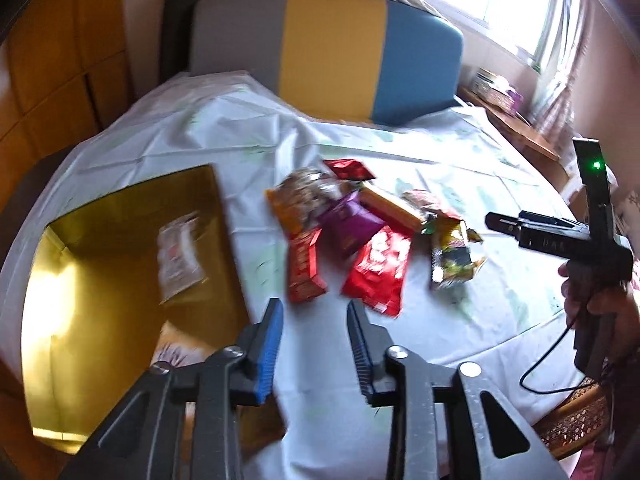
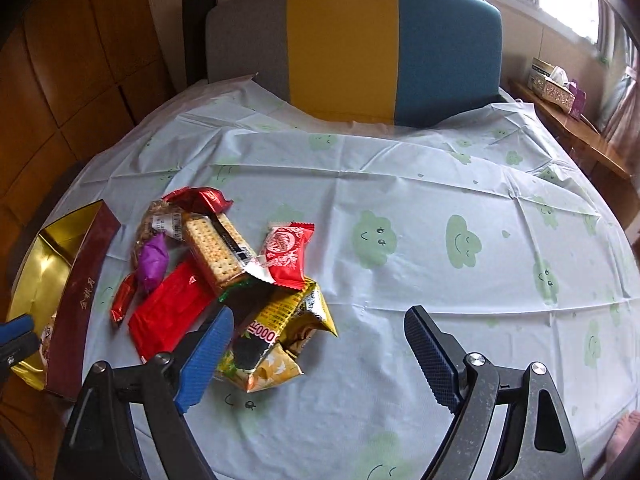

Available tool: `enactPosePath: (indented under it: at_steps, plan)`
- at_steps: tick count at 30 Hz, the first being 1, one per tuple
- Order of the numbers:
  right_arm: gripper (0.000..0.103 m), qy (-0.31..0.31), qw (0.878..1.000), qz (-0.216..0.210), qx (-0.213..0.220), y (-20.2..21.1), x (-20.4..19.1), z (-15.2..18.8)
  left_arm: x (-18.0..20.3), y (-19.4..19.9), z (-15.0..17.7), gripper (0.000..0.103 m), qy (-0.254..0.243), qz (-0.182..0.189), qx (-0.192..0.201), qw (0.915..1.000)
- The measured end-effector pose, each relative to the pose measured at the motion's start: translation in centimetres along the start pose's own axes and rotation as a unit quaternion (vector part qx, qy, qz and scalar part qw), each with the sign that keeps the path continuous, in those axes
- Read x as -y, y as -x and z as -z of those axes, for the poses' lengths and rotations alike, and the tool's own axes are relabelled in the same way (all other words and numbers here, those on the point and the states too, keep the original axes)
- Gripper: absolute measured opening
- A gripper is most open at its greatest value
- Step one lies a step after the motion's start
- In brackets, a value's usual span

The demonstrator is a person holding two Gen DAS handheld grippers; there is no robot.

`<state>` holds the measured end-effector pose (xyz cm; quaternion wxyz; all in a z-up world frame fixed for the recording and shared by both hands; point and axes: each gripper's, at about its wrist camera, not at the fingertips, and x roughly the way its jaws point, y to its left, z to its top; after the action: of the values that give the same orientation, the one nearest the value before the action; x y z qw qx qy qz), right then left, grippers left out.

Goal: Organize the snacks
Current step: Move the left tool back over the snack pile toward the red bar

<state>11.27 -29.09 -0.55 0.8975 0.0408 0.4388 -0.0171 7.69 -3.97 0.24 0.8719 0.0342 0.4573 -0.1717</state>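
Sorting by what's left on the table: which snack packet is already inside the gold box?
The pale clear-wrapped packet, alone on the gold box floor; all others remain piled on the tablecloth.

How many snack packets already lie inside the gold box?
1: a pale packet lies on the floor of the gold box. The nearest corner is hidden behind the left gripper, which is empty.

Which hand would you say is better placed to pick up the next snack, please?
Probably right: the right gripper is open, empty, right beside the yellow packet. The left gripper is narrower and sits by the gold box.
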Motion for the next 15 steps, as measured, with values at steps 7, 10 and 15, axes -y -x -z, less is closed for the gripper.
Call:
enactPosePath:
  at_steps: [7, 10, 15]
  plan:
    - [0.09, 0.014, 1.0, -0.009, 0.015, 0.9, -0.8, 0.0, 1.2, -6.0, -3.3, 0.029, -0.013, 0.004, -0.069, 0.9976]
    - [0.09, 0.009, 1.0, -0.017, 0.019, 1.3, -0.7, -0.3, 1.2, -8.4, -3.9, 0.029, -0.01, -0.013, -0.09, 0.9958]
    - [0.091, 0.002, 0.999, -0.025, 0.025, 1.7, -0.4, -0.6, 0.9, -11.3, -4.7, 0.031, -0.011, -0.05, -0.111, 0.9925]
